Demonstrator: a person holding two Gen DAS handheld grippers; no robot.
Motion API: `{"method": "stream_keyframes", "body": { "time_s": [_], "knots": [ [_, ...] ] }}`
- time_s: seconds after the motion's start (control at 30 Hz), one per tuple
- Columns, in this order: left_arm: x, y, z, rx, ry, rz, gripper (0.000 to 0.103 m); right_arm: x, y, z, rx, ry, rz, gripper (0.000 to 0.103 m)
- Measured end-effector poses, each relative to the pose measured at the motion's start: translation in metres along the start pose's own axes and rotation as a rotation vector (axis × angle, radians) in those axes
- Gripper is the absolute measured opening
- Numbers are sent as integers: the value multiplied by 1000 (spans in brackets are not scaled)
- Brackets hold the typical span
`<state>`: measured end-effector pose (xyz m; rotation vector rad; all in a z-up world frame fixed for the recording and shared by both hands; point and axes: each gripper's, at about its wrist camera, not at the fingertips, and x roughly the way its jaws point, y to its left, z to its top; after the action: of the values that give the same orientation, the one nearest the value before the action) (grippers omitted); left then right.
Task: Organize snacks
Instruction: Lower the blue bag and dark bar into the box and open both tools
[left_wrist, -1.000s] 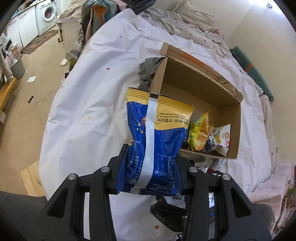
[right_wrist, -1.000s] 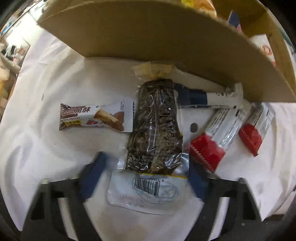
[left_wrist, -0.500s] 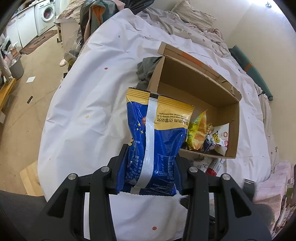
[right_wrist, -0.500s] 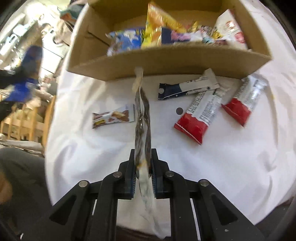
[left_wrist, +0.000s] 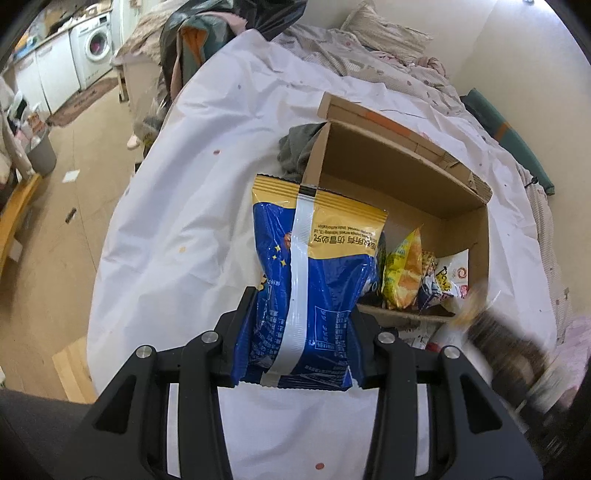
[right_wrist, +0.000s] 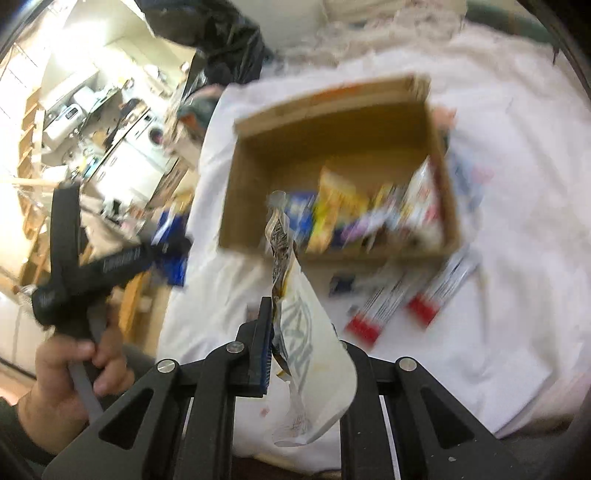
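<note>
We held a blue chip bag (left_wrist: 314, 291) clamped in our left gripper (left_wrist: 301, 328) above the bedsheet (left_wrist: 192, 206), beside the cardboard box (left_wrist: 402, 177); our right gripper (right_wrist: 295, 350) pinched a dark snack packet (right_wrist: 282, 254), best lowered upright into the box's open half.

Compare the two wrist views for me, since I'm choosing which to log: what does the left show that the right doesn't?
Only the left wrist view shows the blue and yellow snack bag face-on in the left gripper.

Only the right wrist view shows the red-ended bars lying in front of the box, and the right gripper pinching a clear dark-filled packet.

Both show the open cardboard box with snacks inside, on the white sheet.
</note>
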<state>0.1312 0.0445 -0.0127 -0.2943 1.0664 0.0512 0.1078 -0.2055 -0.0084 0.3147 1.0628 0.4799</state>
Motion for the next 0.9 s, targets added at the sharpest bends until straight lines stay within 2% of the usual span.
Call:
{"method": "stream_keyframes", "body": {
  "time_s": [0.2,0.33,0.57,0.67,0.77,0.9],
  "knots": [
    [11,-23,21,64,12,7,39,6,-22,53,-11,-69,-72,14],
    [25,-41,37,109,12,13,39,32,-34,83,-9,-94,-123,14],
    [55,-58,52,154,-6,18,39,63,-59,82,-2,-91,-185,14],
    [64,-60,51,176,-21,20,39,70,-64,84,16,-77,-171,14],
    [72,-60,53,163,3,2,39,76,-67,83,22,-61,-179,14],
    [77,-62,53,178,-6,25,39,82,-71,85,43,-46,-182,15]
  ]
}}
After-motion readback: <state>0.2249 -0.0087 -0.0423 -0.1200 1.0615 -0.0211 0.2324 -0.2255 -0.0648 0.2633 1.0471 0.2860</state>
